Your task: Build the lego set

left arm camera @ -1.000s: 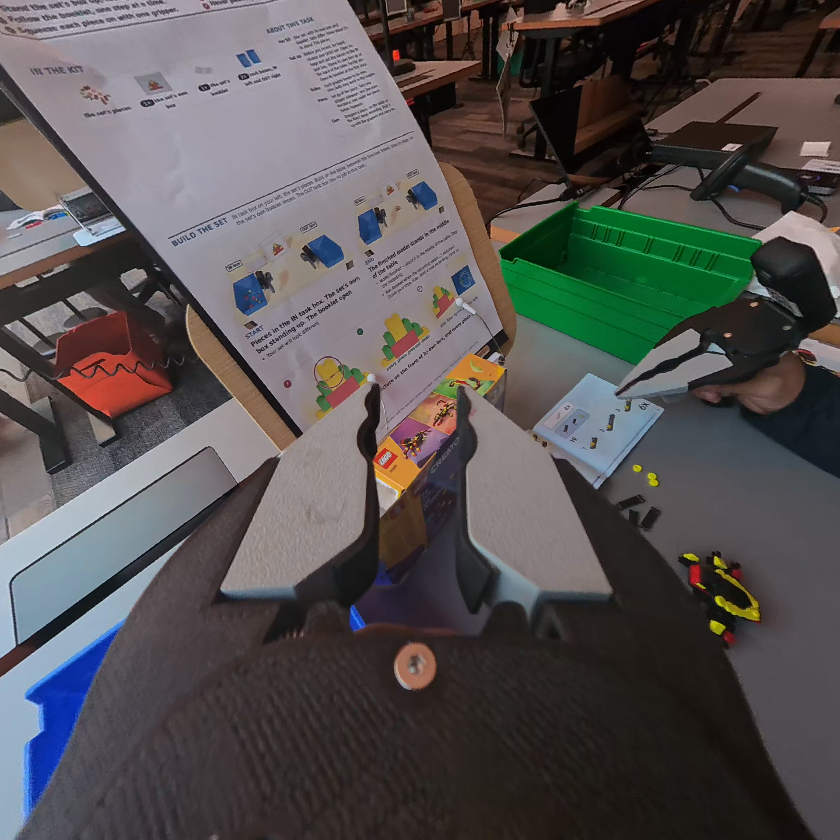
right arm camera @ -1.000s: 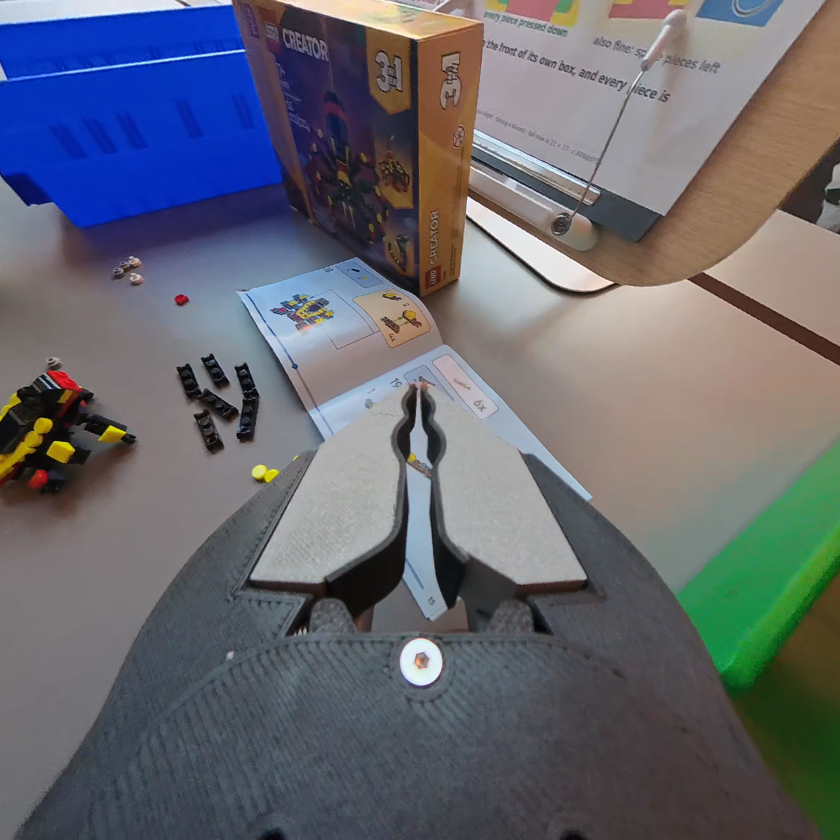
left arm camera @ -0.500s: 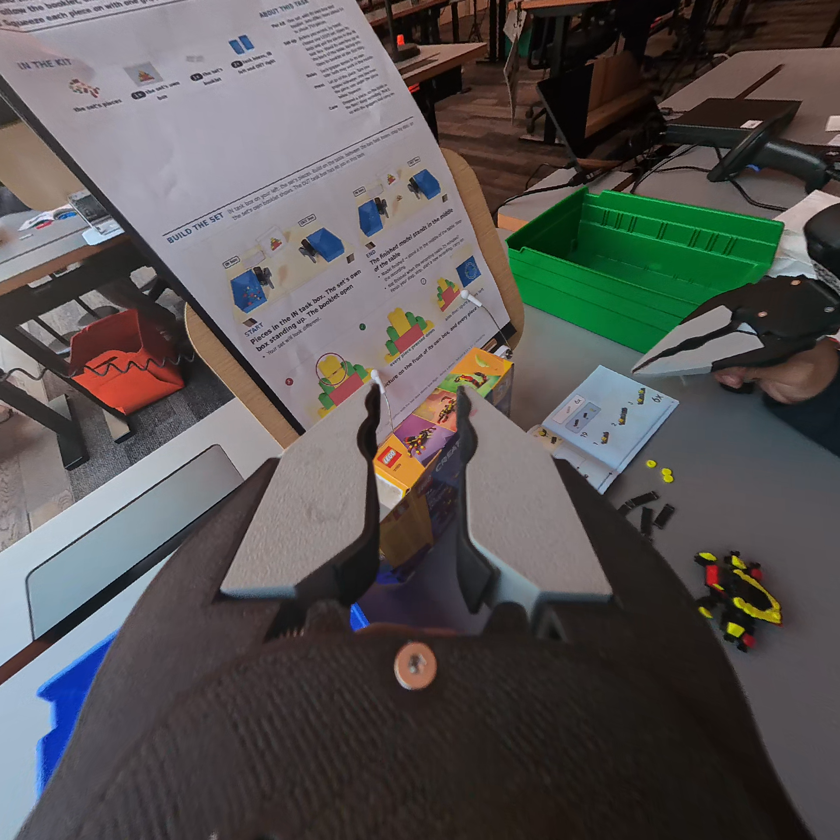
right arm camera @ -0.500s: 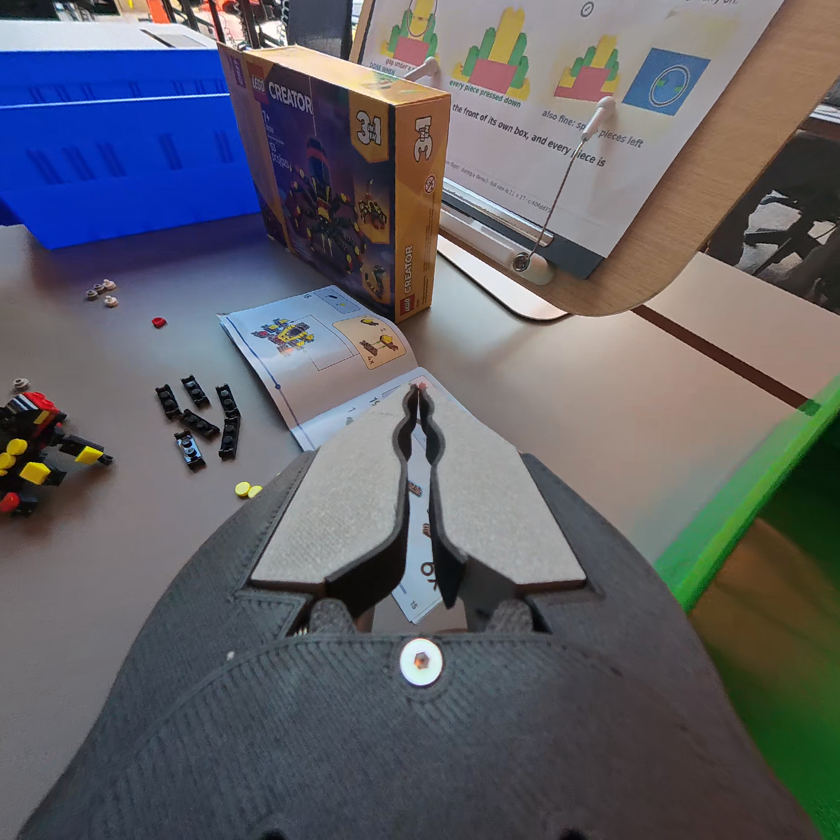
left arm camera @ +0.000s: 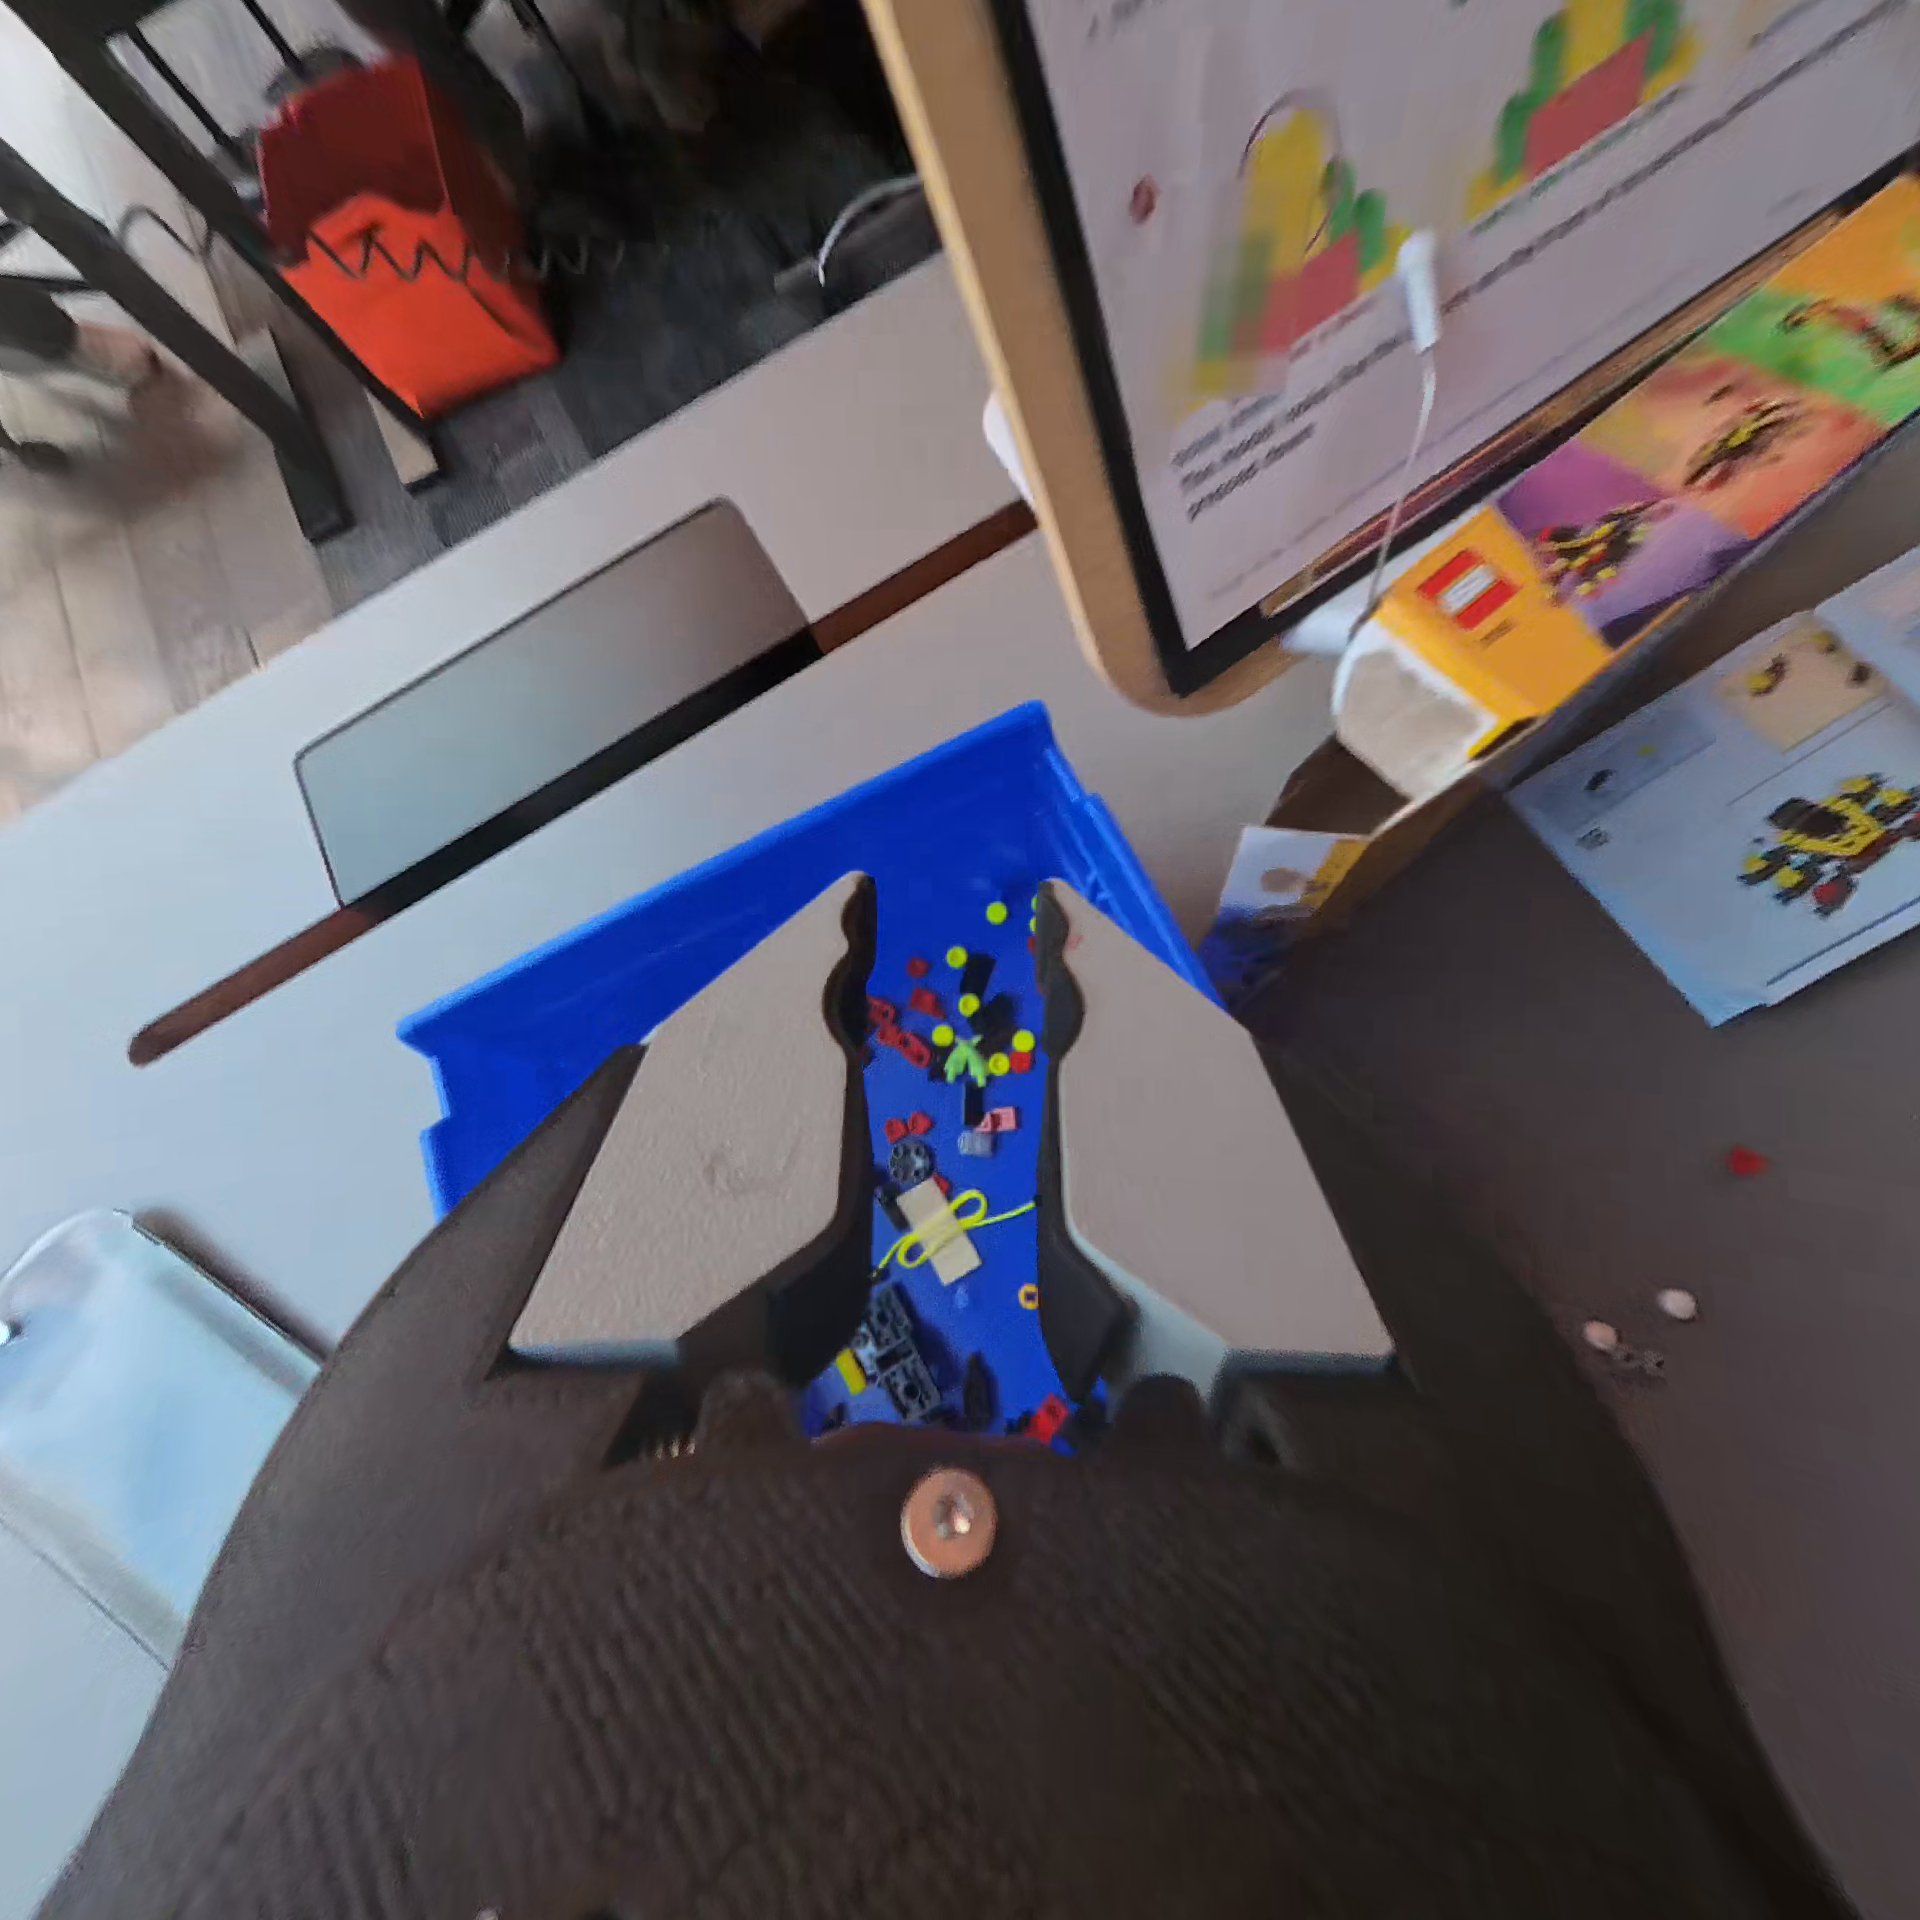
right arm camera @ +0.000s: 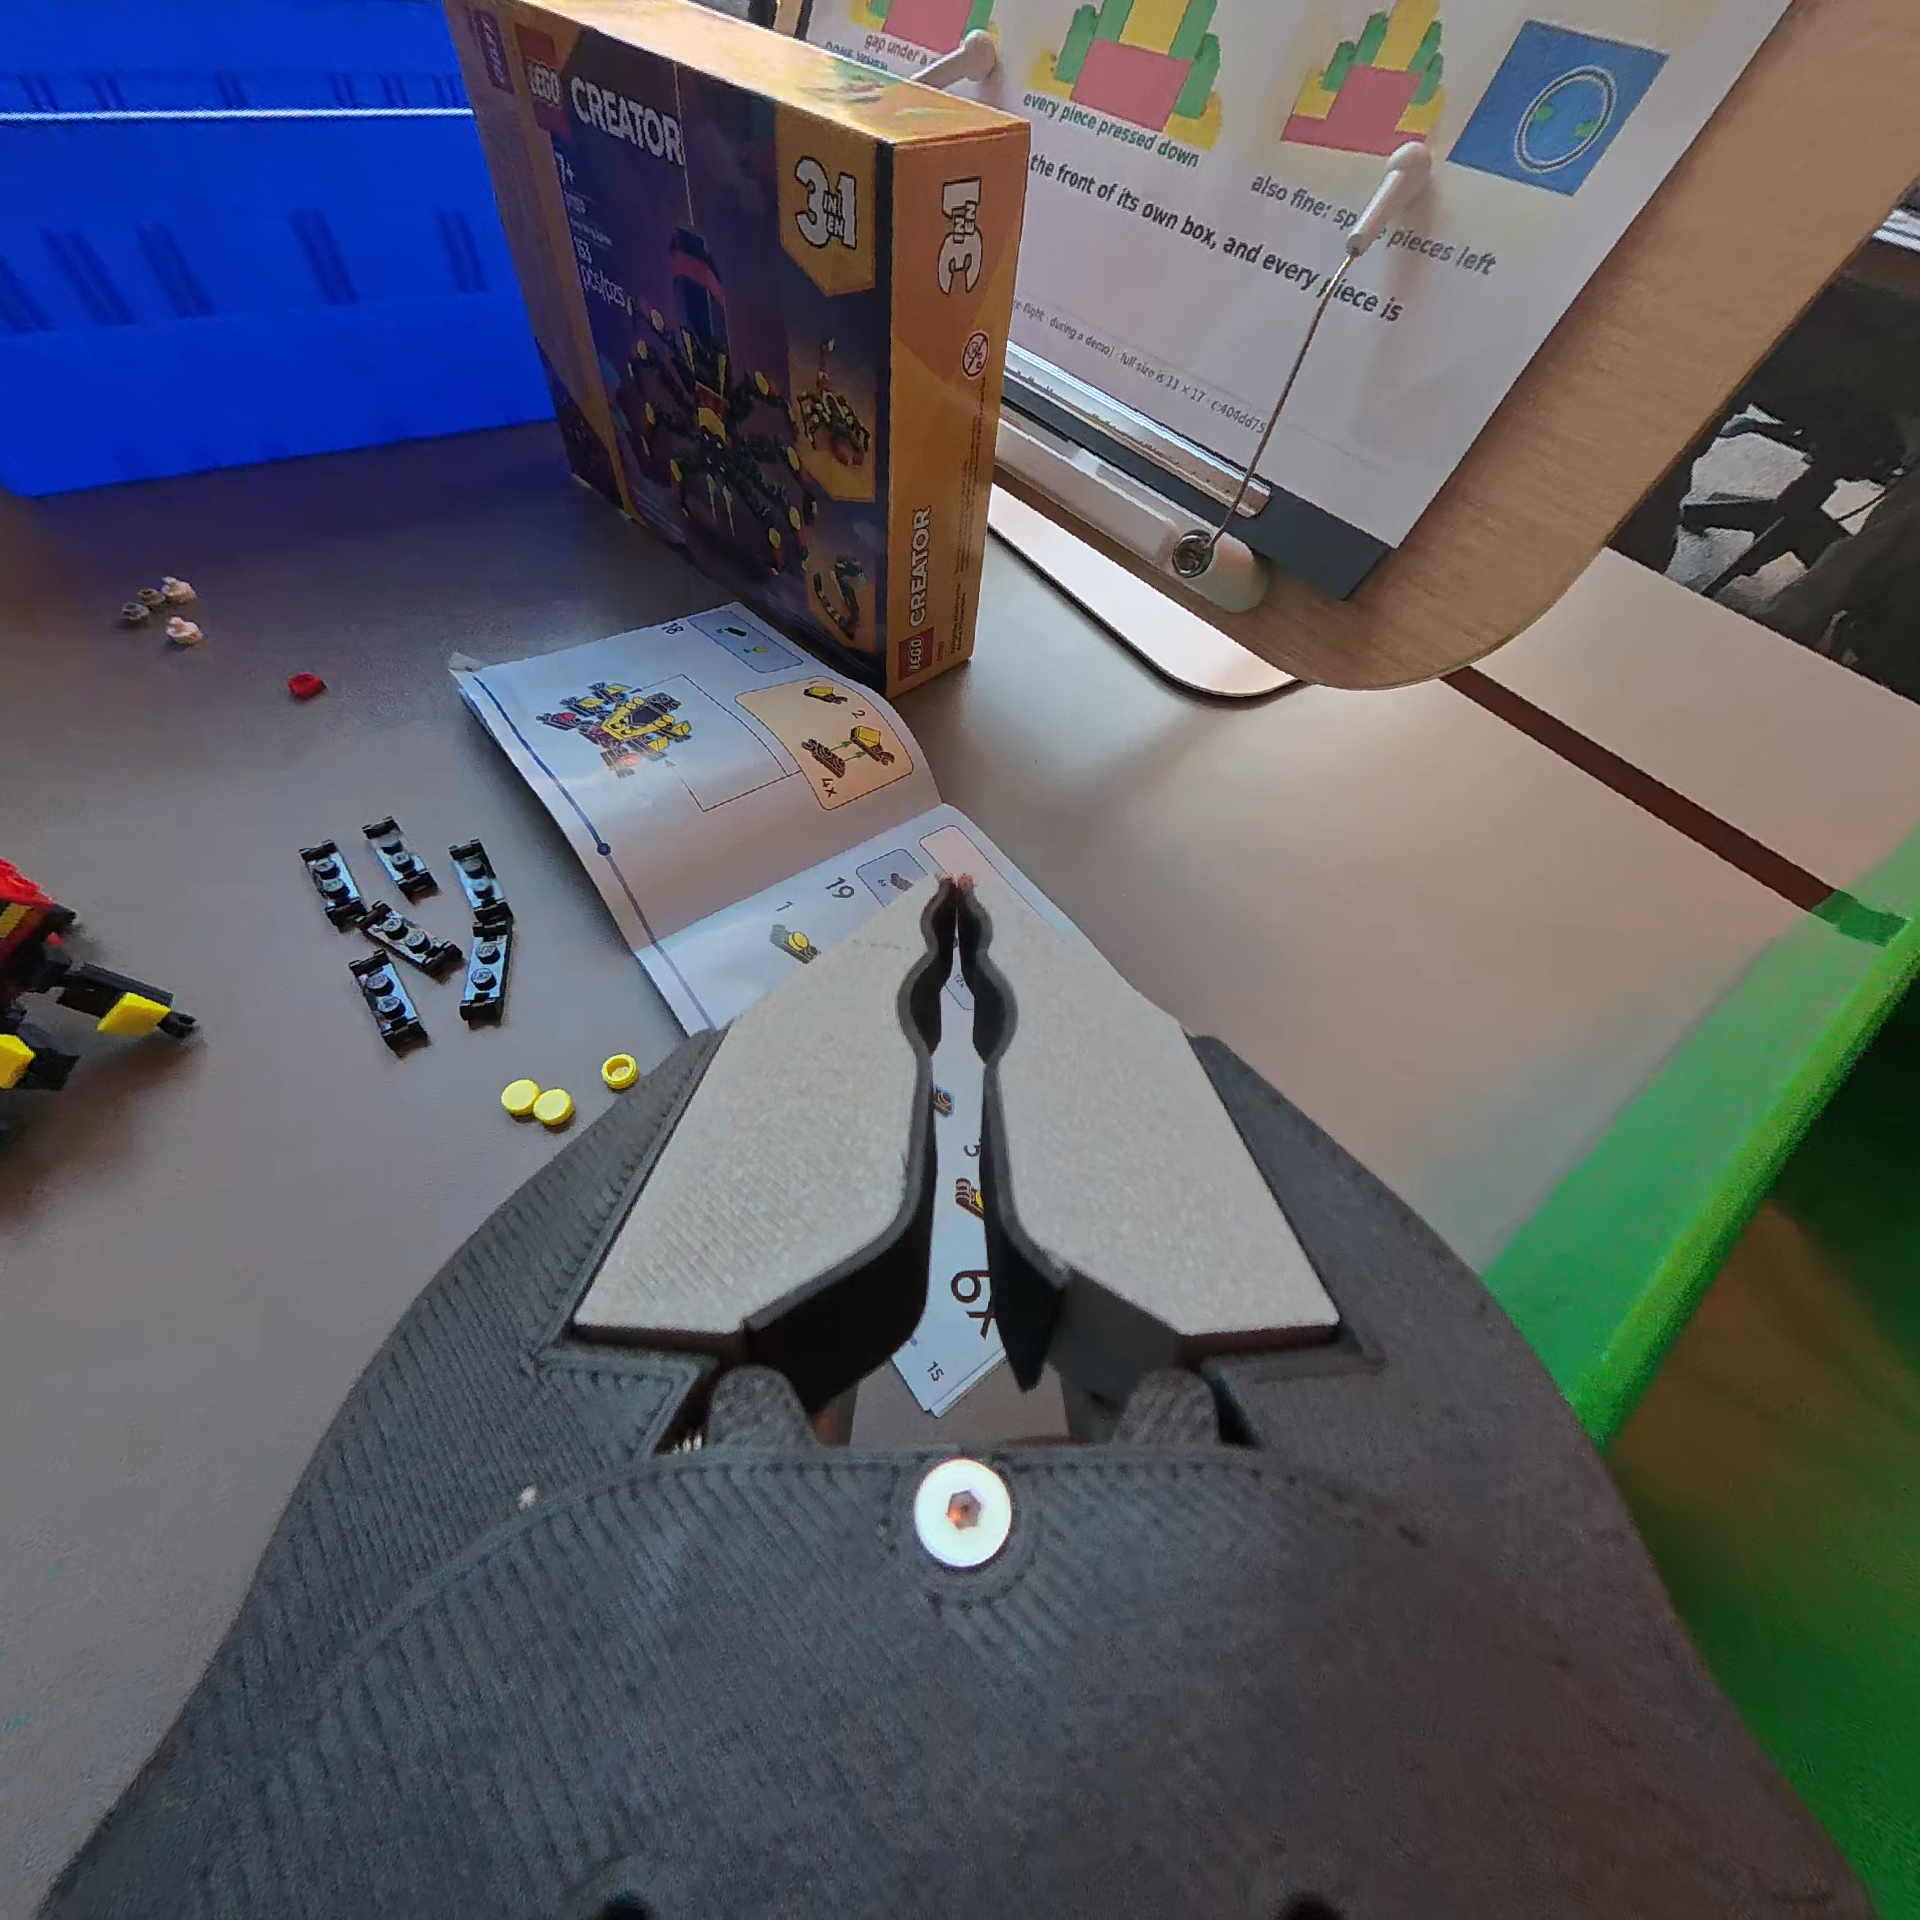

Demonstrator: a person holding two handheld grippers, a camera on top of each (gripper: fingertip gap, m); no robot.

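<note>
In the lower centre of the left wrist view the left gripper (left arm camera: 951, 914) hangs with its jaws parted and nothing between them, directly above the blue plastic bin (left arm camera: 727, 935) that fills the middle of the frame. Through the gap show the loose lego pieces (left arm camera: 961, 1049) on the bin floor: small yellow round studs, red bits, a green leaf-like piece, black plates and a tan plate wound with yellow string (left arm camera: 940, 1236). In the lower centre of the right wrist view the right gripper (right arm camera: 954, 888) has its tips pressed together; whether anything tiny is pinched there cannot be told. It hovers over the open instruction booklet (right arm camera: 727, 790) lying flat on the grey counter (right arm camera: 1299, 935). Left of it lie three yellow round studs (right arm camera: 551, 1096), then a cluster of black hinge plates (right arm camera: 410, 925), and at the far left edge the partly built black, yellow and red model (right arm camera: 62, 997). Farther back stands the upright orange and purple lego box (right arm camera: 748, 343), with the green plastic bin (right arm camera: 1683, 1164) at the right edge. Judging by this, the build is under way but well short of done: a body exists, the plates and studs wait unattached, and many pieces remain in the blue bin, which the left gripper seems poised to pick from.
</note>
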